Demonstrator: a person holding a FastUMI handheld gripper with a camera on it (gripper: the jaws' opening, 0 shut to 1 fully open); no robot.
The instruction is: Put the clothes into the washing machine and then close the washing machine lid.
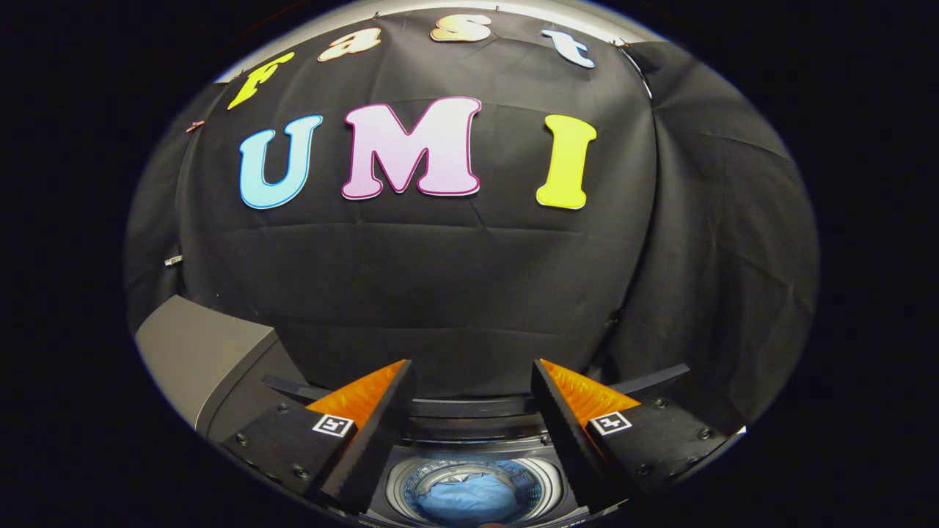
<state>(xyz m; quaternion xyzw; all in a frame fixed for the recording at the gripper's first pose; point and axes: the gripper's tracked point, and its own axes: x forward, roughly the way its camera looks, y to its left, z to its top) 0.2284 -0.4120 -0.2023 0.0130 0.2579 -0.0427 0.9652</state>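
hovering above the open top-loading grey washing machine [469,433], the gripper [471,367] has its two fingers spread well apart with nothing between them but the black cloth wall [455,293] beyond. down below the fingers, between their bases, the round metal drum [411,477] of the machine is open to view, and a crumpled blue piece of clothing [466,499] lies inside it. the machine's grey lid [198,352] stands raised, off to the left of the left finger. the fingertips point at the wall, well above the drum's opening and clear of the clothing.
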